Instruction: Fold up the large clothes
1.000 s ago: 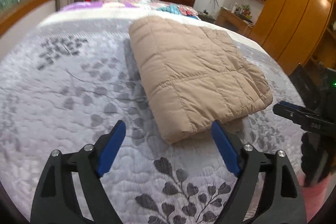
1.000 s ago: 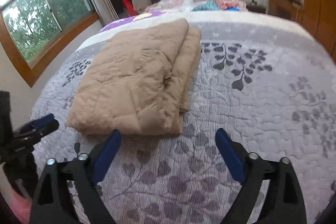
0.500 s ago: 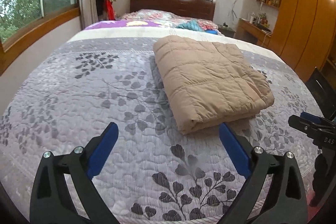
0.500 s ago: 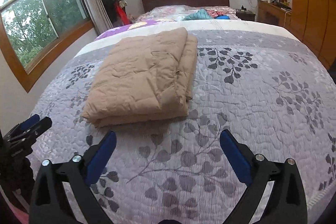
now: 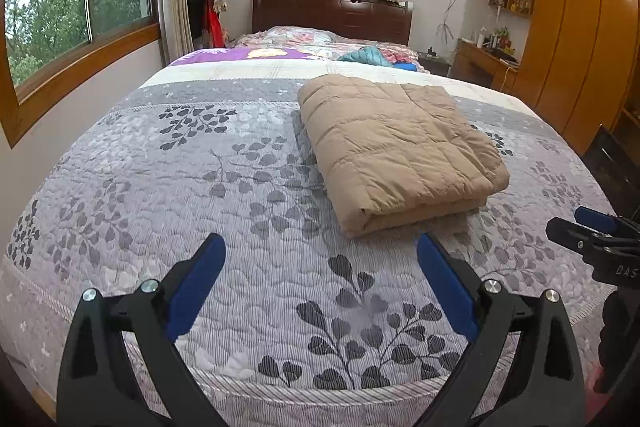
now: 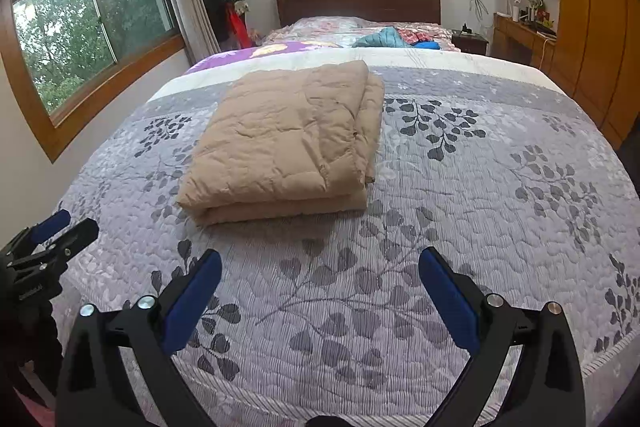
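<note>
On the bed [image 5: 168, 211], toward the headboard from both grippers, the jacket [image 5: 396, 151] lies folded into a thick tan rectangle, edges stacked and flat on the quilt. The left gripper [image 5: 322, 281] hangs above bare quilt short of the jacket's near edge; its tongs have just been opening, now stand wide apart, and nothing is between them. The right gripper [image 6: 320, 287] likewise hovers short of the jacket, tongs apart and empty. The fold looks finished, so the step is a clean retreat: keep both grippers clear of the jacket's near edge and avoid snagging the quilt, leaving the stack undisturbed.
</note>
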### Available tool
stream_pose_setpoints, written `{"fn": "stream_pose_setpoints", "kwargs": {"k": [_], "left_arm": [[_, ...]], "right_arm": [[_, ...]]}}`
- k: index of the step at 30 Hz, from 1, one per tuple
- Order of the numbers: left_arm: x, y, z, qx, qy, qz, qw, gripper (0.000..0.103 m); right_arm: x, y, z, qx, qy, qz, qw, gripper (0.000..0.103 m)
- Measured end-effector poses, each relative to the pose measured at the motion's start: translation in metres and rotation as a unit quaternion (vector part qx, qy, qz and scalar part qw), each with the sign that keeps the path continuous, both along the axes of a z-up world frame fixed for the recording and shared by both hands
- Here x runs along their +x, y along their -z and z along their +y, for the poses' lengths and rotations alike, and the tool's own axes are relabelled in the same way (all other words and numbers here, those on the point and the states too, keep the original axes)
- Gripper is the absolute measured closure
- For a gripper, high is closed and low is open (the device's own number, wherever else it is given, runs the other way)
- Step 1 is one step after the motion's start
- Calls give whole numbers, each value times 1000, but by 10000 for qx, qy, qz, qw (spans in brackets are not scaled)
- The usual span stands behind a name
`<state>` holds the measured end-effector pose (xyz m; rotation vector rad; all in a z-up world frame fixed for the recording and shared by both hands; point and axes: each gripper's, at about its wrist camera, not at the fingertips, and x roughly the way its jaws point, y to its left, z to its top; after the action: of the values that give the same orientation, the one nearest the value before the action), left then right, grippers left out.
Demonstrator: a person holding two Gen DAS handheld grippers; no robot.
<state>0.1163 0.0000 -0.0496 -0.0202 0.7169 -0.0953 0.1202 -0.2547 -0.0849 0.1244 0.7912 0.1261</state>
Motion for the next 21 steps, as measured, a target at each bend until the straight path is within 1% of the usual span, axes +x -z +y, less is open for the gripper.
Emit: {"fn": "stream_pose_setpoints", "kwargs": {"k": [7,21], "left_arm": [[-6,-1,-1,26,15,-28,10000,7],[-9,-1,1,15,9,53,10000,7]], "right_arm": [[-6,-1,0,-52,-19,-31,10000,4],[-8,-1,3,-68,-74,-31,9999,4]]}}
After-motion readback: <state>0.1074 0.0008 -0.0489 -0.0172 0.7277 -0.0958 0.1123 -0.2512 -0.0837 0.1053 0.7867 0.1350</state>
